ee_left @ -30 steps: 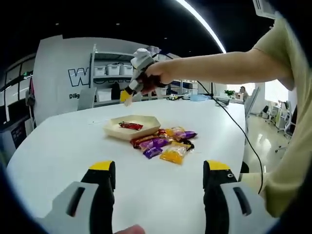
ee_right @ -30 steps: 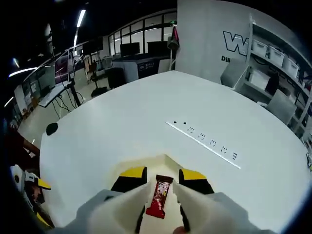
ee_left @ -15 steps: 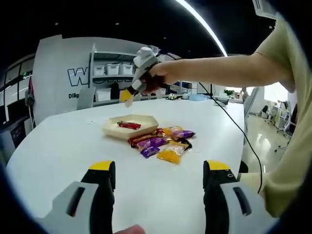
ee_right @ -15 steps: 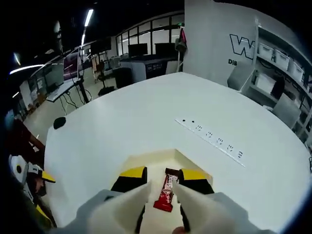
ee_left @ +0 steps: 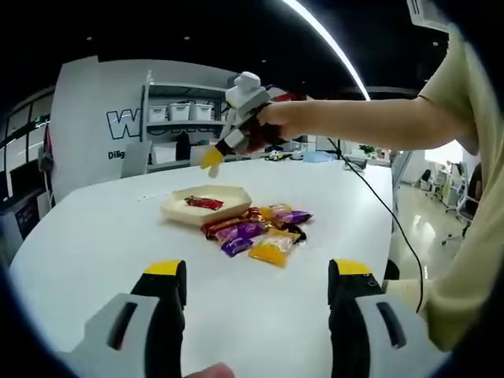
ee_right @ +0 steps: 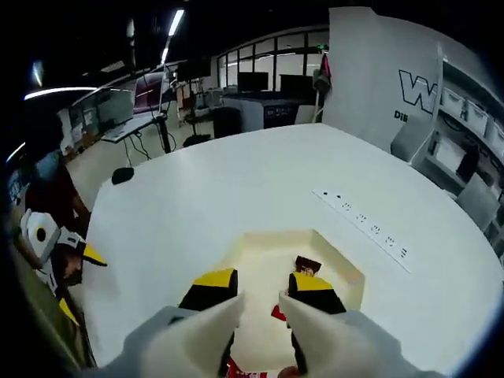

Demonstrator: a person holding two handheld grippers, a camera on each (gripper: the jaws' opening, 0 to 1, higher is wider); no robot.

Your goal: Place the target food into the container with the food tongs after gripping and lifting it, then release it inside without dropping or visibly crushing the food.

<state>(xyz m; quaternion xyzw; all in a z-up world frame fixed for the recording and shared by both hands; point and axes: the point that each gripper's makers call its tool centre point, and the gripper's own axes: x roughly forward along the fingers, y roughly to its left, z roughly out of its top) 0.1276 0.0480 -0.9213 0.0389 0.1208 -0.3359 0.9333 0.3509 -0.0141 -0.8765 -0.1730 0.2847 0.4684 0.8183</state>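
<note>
Beside the tray (ee_left: 206, 205), wrapped snacks (ee_left: 257, 231) are crowding the bench (ee_left: 94, 236); right tool (ee_right: 263, 289), spread, is half-hiding the red bar (ee_right: 306, 265).

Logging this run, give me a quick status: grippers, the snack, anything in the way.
Right gripper open, empty, above the tray. Left gripper open, low over the table. Red snack bar lying in tray. Wrapped snacks piled beside tray, no obstruction.
</note>
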